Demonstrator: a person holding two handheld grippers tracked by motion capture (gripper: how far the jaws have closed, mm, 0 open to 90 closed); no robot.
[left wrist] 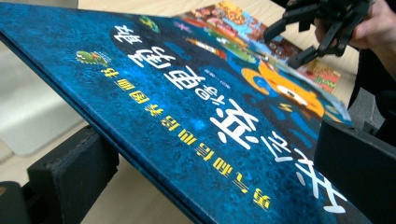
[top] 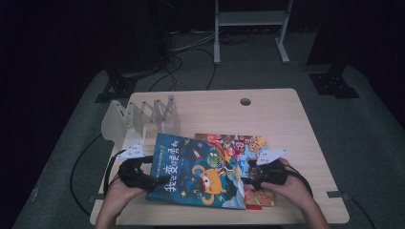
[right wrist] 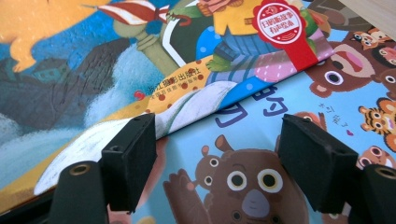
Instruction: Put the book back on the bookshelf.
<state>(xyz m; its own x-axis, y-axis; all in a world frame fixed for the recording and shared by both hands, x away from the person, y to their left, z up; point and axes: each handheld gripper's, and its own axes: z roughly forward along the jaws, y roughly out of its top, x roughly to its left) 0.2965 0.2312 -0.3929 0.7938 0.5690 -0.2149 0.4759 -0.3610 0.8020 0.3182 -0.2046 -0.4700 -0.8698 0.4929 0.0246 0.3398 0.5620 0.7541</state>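
Books: blue book (top: 196,172) atop two others; one rack (top: 143,117).

We see a light wood table (top: 282,119) w/ a round cable hole (top: 245,101) near its far edge, standing on grey carpet (top: 363,138). A white metal frame (top: 250,21) stands behind it, black stand bases (top: 333,83) at both sides, cables (top: 176,64) across the floor. Room's dark beyond.
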